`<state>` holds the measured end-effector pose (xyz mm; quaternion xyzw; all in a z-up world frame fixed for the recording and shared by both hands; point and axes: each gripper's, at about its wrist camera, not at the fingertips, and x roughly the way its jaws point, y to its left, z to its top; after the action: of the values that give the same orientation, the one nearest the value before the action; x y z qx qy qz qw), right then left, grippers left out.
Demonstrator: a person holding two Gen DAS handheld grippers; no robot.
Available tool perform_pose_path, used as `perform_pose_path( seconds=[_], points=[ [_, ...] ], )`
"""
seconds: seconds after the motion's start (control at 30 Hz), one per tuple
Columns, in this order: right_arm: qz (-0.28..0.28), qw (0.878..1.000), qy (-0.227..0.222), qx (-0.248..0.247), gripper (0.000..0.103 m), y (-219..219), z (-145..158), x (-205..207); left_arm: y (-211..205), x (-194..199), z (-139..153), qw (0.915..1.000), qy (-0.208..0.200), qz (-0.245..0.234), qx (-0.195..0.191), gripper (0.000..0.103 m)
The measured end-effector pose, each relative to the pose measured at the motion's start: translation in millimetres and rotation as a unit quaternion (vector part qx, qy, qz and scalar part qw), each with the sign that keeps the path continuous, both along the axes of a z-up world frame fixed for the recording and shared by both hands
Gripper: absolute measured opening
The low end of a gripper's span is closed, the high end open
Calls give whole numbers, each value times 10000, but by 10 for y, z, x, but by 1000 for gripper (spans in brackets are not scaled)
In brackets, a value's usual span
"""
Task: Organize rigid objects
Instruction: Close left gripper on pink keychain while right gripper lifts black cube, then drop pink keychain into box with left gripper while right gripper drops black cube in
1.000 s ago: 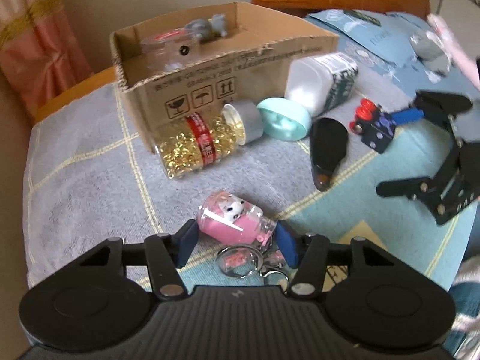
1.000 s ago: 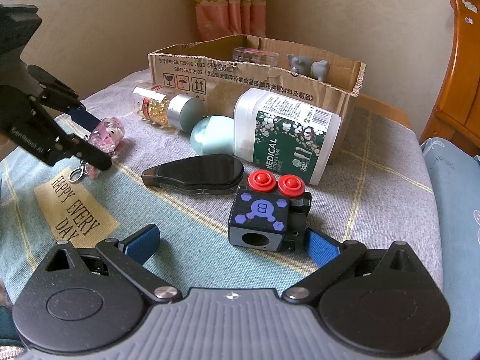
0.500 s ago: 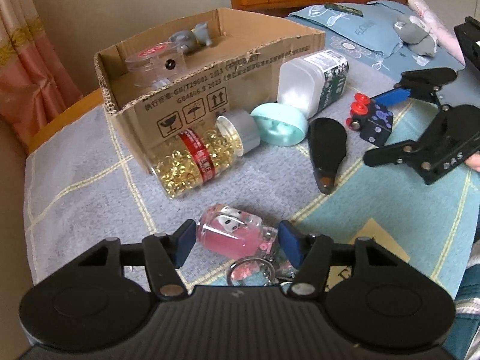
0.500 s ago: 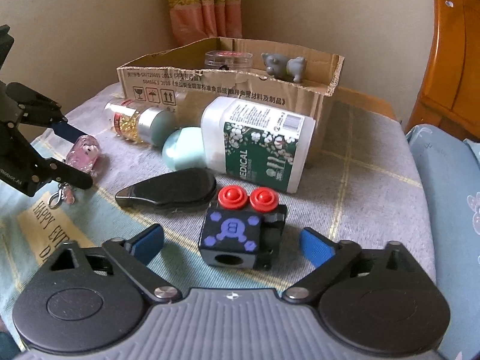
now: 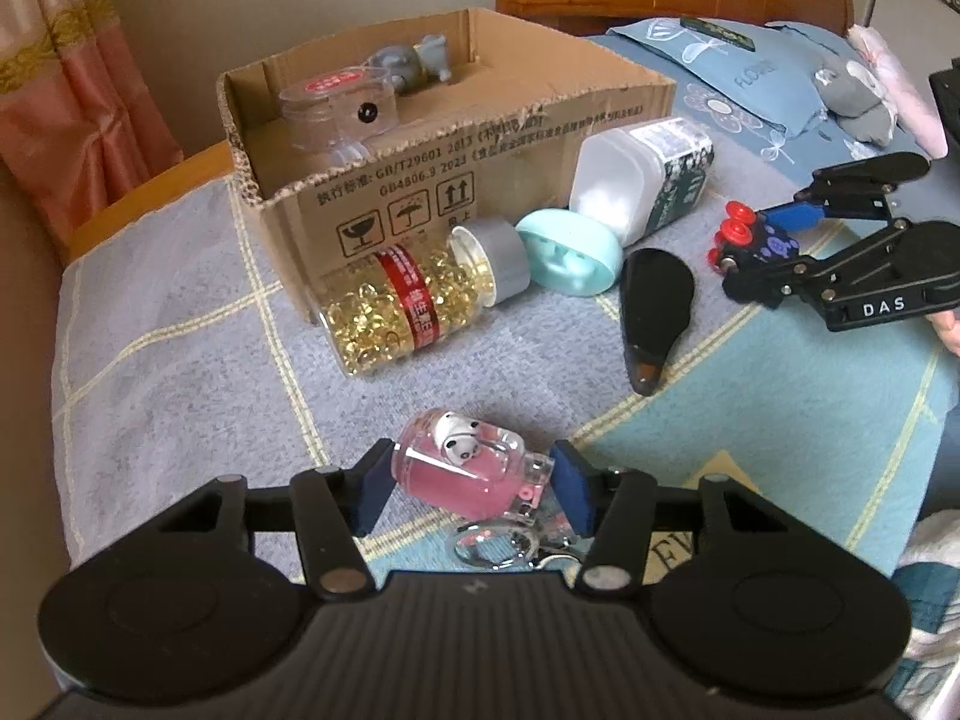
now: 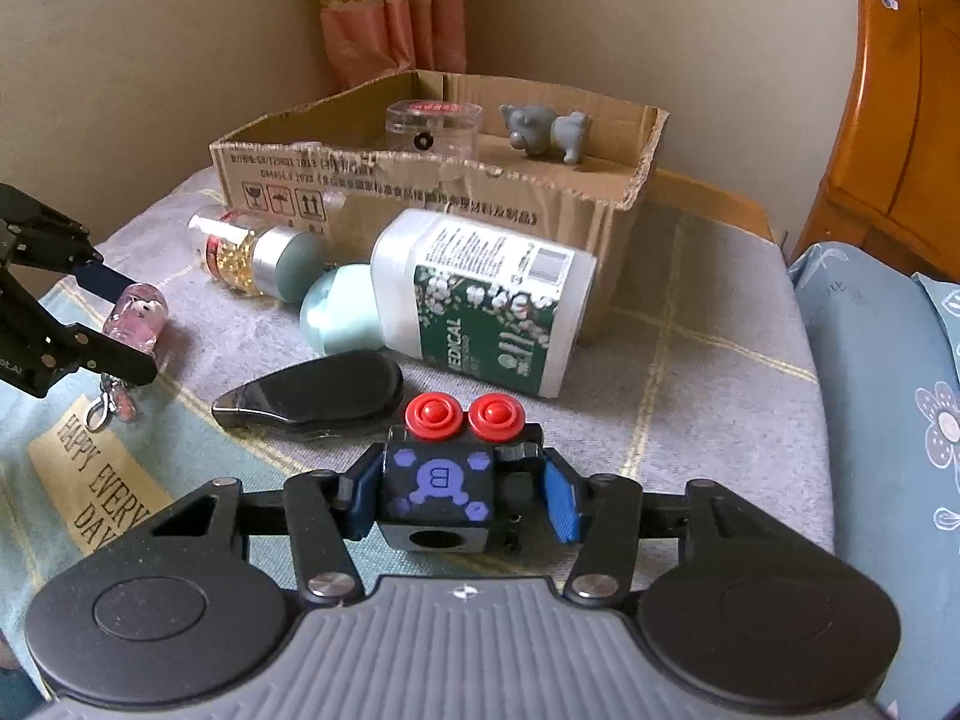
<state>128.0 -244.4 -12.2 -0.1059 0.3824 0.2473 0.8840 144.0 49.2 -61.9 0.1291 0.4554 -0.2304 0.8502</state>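
A pink liquid-filled keychain bottle [image 5: 462,468] with a small panda inside lies on the cloth between the blue pads of my left gripper [image 5: 471,486]. The jaws are closing and the pads press on both its ends. From the right wrist view the same bottle [image 6: 138,312] sits in the left gripper [image 6: 120,324] at far left. A black cube toy [image 6: 438,480] with two red buttons and purple marks is held in my right gripper [image 6: 462,498], whose jaws are closing onto its sides. An open cardboard box [image 5: 480,180] stands behind.
In front of the box lie a capsule bottle [image 5: 408,300], a teal round case [image 5: 567,255], a white medical bottle [image 6: 486,300] and a black case [image 5: 654,312]. Inside the box sit a clear jar [image 5: 339,99] and a grey figurine [image 5: 414,60]. A blue pillow [image 6: 888,360] borders the right.
The right gripper's jaws have closed from wide apart onto the black cube toy. The left gripper stays at the pink bottle, its pads drawn in a little tighter.
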Motion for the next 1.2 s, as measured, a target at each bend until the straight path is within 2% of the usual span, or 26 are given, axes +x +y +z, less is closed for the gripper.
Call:
perform_pose_path(
  seconds=[0.23, 0.47, 0.67, 0.87, 1.03, 1.2],
  points=[
    [198, 9998, -93, -35, 58, -57, 223, -48, -42, -74, 271, 9999, -15, -54, 136, 55],
    [420, 9990, -176, 36, 58, -56, 464, -46, -100, -77, 528, 9999, 28, -106, 83, 55],
    [606, 9973, -418, -32, 58, 20, 659, 20, -179, -19, 807, 9996, -177, -239, 18, 55],
    [685, 9960, -565, -12, 58, 85, 864, 190, -221, 166, 1134, 9985, -487, -254, -75, 55],
    [654, 9957, -657, 68, 58, 153, 1006, 385, -257, 479, 1378, 9969, -769, -139, -82, 55],
    [655, 9952, -718, 106, 58, 243, 1077, 533, -287, 814, 1475, 9951, -989, 37, -54, 55]
  ],
)
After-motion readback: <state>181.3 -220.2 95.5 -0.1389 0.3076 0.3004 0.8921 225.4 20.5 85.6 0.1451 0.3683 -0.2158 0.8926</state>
